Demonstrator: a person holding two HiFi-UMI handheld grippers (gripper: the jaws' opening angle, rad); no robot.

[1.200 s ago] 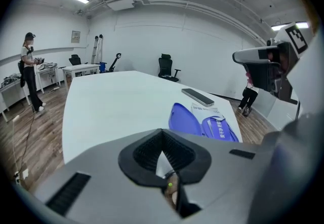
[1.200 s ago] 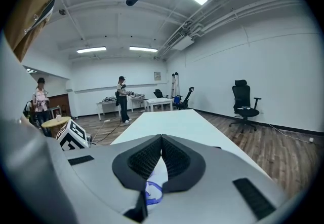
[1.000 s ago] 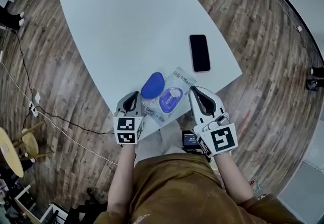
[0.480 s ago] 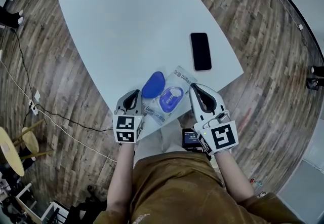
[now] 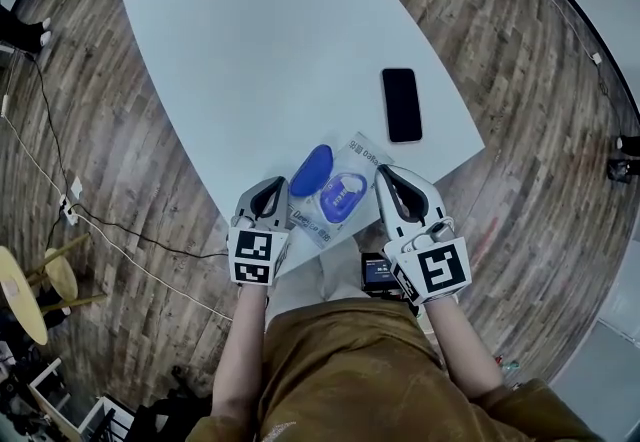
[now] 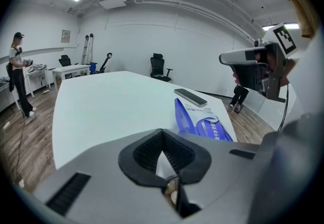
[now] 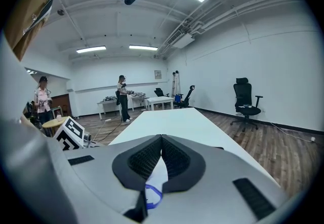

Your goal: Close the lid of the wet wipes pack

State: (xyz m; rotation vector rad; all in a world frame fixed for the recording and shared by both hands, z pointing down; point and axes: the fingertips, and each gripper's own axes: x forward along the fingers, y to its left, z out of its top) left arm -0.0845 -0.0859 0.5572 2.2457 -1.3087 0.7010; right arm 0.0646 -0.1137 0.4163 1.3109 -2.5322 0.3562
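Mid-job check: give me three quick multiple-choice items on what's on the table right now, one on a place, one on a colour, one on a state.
1. Where does the phone lie?
A) on top of the wet wipes pack
B) on the table, beyond the pack and to the right
C) on the floor

2. What colour is the pack's lid?
A) red
B) green
C) blue

3. What state is the lid in?
A) shut flat
B) open, swung out to the pack's left side
C) torn off, lying beside the phone

Answers:
1 B: the head view shows it on bare table, apart from the pack.
2 C: it shows as a blue oval.
3 B: it stands beside the uncovered opening, on the left tool's side.
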